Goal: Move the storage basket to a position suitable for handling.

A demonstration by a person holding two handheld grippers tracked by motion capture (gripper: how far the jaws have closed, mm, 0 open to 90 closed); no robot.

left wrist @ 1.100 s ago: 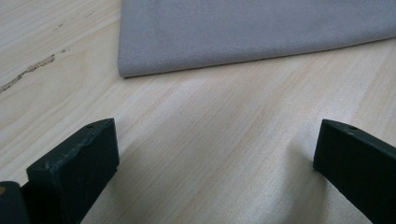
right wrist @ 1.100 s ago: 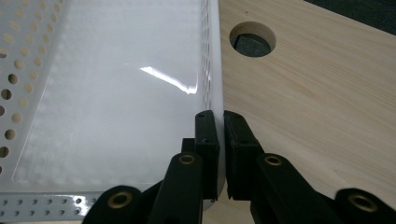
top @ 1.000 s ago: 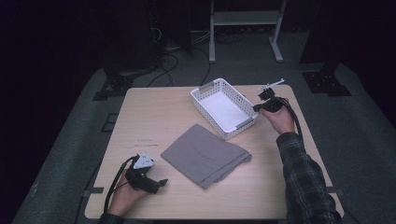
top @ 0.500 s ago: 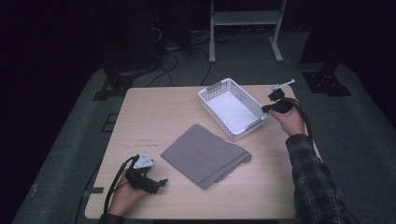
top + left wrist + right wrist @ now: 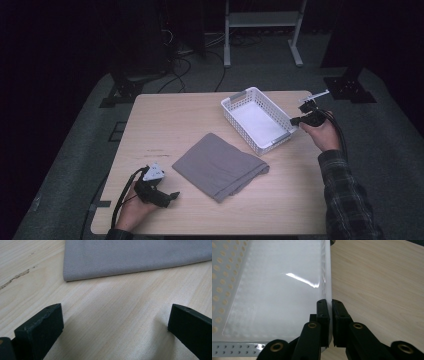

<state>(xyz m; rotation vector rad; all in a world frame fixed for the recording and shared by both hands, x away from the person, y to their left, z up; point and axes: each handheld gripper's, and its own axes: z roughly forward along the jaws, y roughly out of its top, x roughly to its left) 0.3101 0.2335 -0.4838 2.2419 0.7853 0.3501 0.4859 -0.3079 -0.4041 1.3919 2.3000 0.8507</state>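
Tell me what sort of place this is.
Probably a lab or recording studio, not a home: a bare wooden table stands alone on grey carpet in a dark room, with cables and equipment stands behind it, and a person works hand-held grippers on a white basket and grey cloth.

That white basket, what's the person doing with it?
The person's right gripper is pinched shut on the side wall of the white basket, near the table's far right corner. The basket is empty. In the middle of the table lies a folded grey cloth, touched by nothing. The left gripper rests near the table's front left with its jaws wide open, pointing toward the cloth.
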